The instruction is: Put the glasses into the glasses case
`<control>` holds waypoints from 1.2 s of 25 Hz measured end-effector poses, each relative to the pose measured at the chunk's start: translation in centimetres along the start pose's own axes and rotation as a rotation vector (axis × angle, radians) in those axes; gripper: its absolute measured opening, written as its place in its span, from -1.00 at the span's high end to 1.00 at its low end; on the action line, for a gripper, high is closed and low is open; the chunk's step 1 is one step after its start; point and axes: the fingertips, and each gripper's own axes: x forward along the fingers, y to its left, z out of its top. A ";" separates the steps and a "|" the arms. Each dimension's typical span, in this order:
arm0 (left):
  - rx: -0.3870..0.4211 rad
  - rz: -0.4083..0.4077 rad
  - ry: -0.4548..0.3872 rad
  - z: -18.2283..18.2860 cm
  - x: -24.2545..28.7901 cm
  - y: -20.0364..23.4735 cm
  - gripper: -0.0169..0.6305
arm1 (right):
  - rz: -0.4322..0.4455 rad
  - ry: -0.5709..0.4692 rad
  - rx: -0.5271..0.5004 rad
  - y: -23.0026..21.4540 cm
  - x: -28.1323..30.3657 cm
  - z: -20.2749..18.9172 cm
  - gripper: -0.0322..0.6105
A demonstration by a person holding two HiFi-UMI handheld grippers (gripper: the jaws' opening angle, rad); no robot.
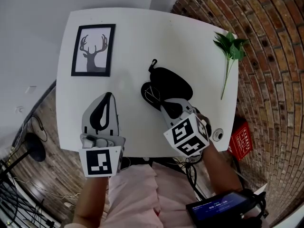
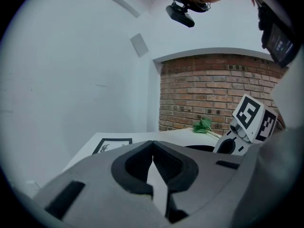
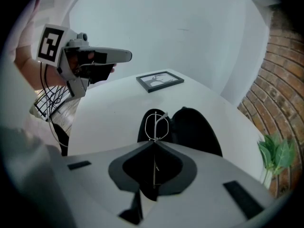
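- White table (image 1: pixel 133 46) beside a brick wall (image 1: pixel 270 56); the black glasses case (image 1: pixel 173 82) lies open at frame centre.
- Right gripper (image 3: pixel 154 145) pinches the thin-wire glasses (image 3: pixel 155 126) just above the case; they likely still need lowering in.
- Left gripper (image 2: pixel 152 145), jaws together and empty, hovers lower left.

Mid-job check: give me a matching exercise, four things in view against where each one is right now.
Things:
1. glasses
2. glasses case
3. deer picture
4. leaf sprig

Places:
A. far left corner of the table
B. black, lying mid-table
C. far right edge of the table
D. pinched in the right gripper

Pairs: 1-D, 2-B, 3-A, 4-C.
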 end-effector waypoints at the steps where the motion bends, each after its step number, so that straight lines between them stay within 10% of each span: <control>1: -0.001 0.001 0.001 0.0 0.0 0.0 0.94 | 0.002 0.001 0.002 0.0 0.1 0.0 0.85; 30: 0.008 0.006 0.036 -1.0 0.4 1.0 0.94 | -0.035 0.012 -0.001 1.1 1.7 -0.9 0.85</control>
